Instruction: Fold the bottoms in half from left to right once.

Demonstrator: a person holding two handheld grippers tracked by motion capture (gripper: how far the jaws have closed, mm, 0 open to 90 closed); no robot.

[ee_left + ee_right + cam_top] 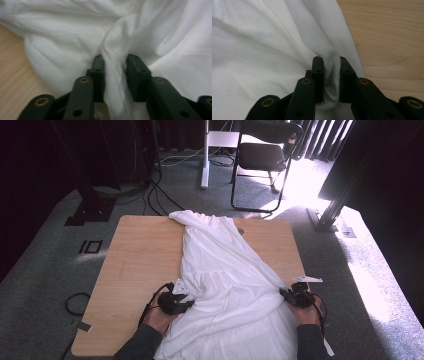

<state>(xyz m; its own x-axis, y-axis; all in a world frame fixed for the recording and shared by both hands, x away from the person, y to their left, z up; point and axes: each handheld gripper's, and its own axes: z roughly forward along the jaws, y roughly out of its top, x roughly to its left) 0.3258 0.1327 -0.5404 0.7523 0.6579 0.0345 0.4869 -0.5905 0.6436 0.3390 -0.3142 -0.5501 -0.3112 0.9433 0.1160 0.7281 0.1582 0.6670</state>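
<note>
A white garment (225, 270) lies lengthwise on the wooden table (140, 250), from the far edge to the near edge. My left gripper (186, 301) is at the garment's left side near the front. In the left gripper view its jaws (113, 58) pinch an upright fold of the white cloth (75, 32). My right gripper (286, 295) is at the garment's right edge. In the right gripper view a slack bunch of cloth (262, 50) sits between its jaws (329, 60), which stand a little apart. Bare table (387, 32) shows to the right.
Grey carpet surrounds the table. A black folding chair (265, 155) and a white post (204, 155) stand beyond the far edge. Black stands (90, 205) and cables (75, 302) lie to the left. Bare wood (10, 62) lies left of the garment.
</note>
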